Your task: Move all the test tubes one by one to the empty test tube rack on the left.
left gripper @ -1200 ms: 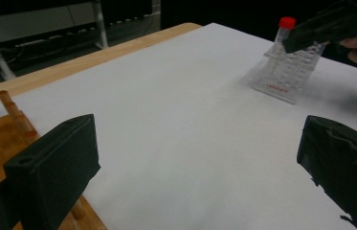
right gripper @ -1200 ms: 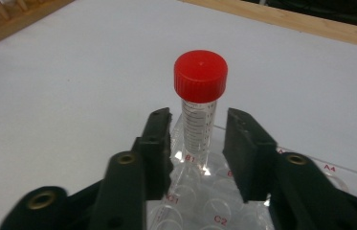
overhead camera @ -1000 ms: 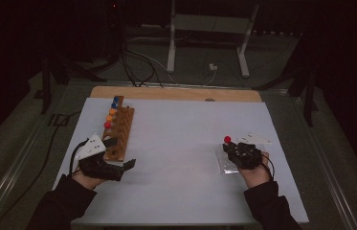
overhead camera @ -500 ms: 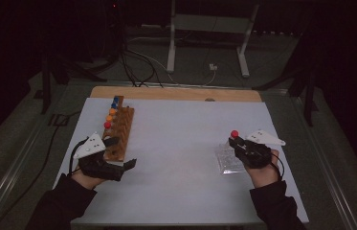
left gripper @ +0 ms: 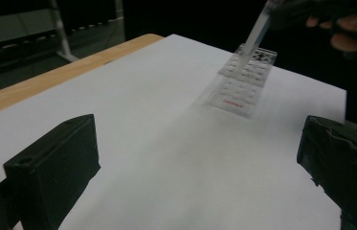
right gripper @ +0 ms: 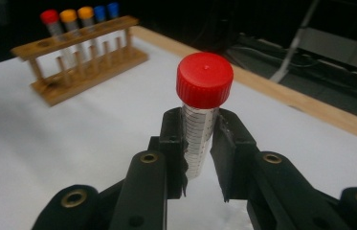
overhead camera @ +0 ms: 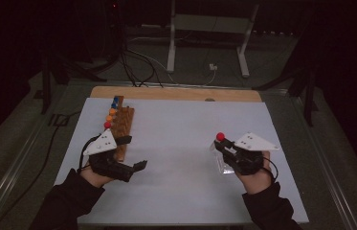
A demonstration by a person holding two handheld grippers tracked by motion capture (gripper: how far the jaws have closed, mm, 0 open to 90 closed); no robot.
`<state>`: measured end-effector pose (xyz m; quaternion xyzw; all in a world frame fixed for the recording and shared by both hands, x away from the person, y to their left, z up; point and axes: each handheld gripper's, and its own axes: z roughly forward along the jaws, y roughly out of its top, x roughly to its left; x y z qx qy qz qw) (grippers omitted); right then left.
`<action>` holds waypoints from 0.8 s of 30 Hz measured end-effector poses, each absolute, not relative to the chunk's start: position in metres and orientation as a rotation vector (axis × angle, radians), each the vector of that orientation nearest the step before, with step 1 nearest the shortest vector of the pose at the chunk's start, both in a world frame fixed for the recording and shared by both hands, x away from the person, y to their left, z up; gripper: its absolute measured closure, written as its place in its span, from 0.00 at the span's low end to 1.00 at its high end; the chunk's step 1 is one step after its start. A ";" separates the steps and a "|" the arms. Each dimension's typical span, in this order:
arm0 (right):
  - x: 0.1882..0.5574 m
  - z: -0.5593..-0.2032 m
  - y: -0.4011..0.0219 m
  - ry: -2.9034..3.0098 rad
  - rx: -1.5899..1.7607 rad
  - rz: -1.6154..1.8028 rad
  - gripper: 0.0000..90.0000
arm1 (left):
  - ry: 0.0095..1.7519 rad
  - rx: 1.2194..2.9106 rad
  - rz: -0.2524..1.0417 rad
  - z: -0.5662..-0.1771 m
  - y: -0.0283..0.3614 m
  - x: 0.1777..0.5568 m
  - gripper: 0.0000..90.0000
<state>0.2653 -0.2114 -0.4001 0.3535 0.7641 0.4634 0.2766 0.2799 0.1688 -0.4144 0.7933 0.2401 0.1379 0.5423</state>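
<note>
Red-capped tube (right gripper: 200,124) upright, long axis vertical, clamped just below the cap by the right gripper (right gripper: 199,158), lifted above the clear plate (overhead camera: 224,163). Rack (right gripper: 83,57) well off toward the left gripper (overhead camera: 128,155) (jaws wide apart, holding nothing), beside the rack's near end.

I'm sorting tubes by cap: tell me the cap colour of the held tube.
Red. The cap of the tube shows best in the right gripper view.
</note>
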 end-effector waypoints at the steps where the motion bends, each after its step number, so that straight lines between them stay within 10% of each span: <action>1: 0.265 -0.402 -0.208 2.069 0.940 1.242 0.83 | 0.561 1.886 0.320 -0.413 0.166 0.280 0.02; 24: 0.259 -0.434 -0.164 2.276 0.823 1.209 0.83 | 0.393 1.918 0.197 -0.402 0.093 0.295 0.10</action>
